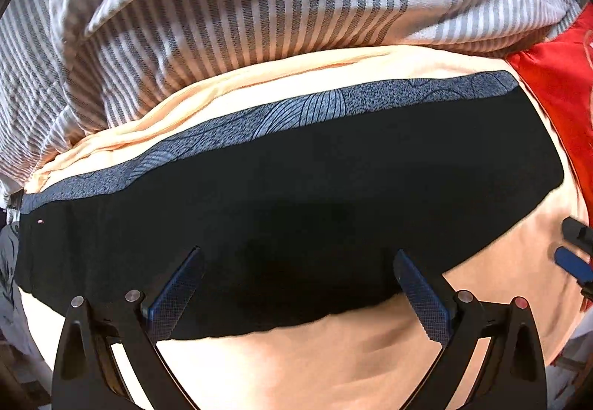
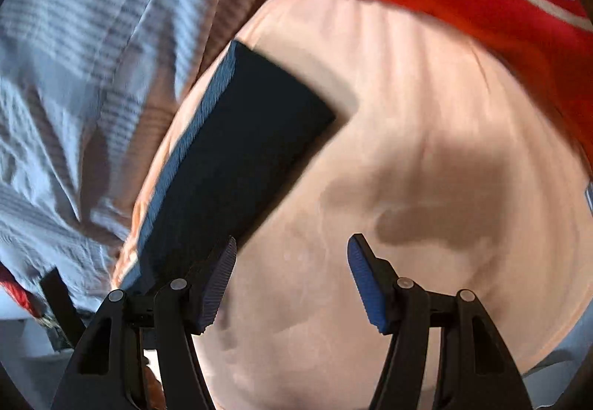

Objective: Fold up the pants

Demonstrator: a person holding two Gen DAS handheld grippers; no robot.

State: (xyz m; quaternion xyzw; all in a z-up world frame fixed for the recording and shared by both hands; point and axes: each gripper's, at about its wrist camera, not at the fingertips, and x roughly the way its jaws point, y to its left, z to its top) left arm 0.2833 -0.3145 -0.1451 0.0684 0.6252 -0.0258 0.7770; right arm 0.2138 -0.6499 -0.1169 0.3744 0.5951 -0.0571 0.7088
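The black fabric pants [image 1: 289,195], already doubled into a long flat band with a blue-grey patterned strip along the far side, are lying across the peach-coloured bedsheet [image 1: 333,365], close to its far edge where the grey-and-white striped duvet [image 1: 222,10] is bunching up. A red embroidered cloth [image 1: 556,84] is sitting at the sheet's right-hand corner.

The left gripper [image 1: 298,293] is hovering over the near hem of the band with its fingers spread wide and nothing between them. The right gripper [image 2: 292,284] is hanging over bare sheet just beside the band's end, its fingers likewise apart and empty; its view is smeared, so the exact gap to the cloth is hard to judge.

The step in hand is probably the next crosswise fold. To do it well, each gripper should be pinching both layers at the corners of one end, lifting evenly, and carrying that end over onto the other so the edges meet.

No containers are showing in either view.
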